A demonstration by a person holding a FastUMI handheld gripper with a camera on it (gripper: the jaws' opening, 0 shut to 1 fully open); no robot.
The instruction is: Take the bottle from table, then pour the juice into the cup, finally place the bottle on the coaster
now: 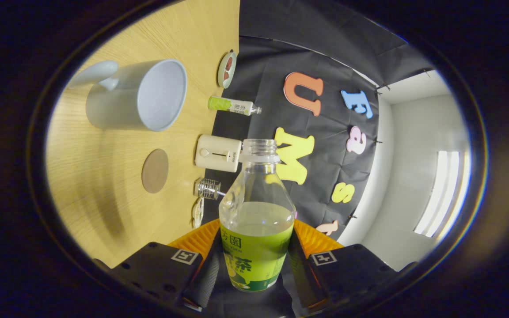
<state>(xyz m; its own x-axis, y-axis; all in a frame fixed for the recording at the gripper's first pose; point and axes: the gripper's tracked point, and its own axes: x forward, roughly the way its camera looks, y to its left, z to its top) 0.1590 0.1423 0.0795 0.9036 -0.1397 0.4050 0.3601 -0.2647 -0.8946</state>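
My gripper is shut on a clear plastic bottle with a green label, held between both fingers. The bottle has no cap and holds pale green juice up to about its shoulder. The whole view is rolled sideways, so the wooden table stands on edge to the left of the bottle. A light blue mug with a handle sits on that table, its open mouth facing the bottle's side. A round brown coaster lies on the table between the mug and my fingers.
Along the table's far edge, against the black cloth wall, stand a small bottle with green contents, a cream box-shaped device, a clear glass piece, and a small round dish. A white wall and a bright window lie to the right.
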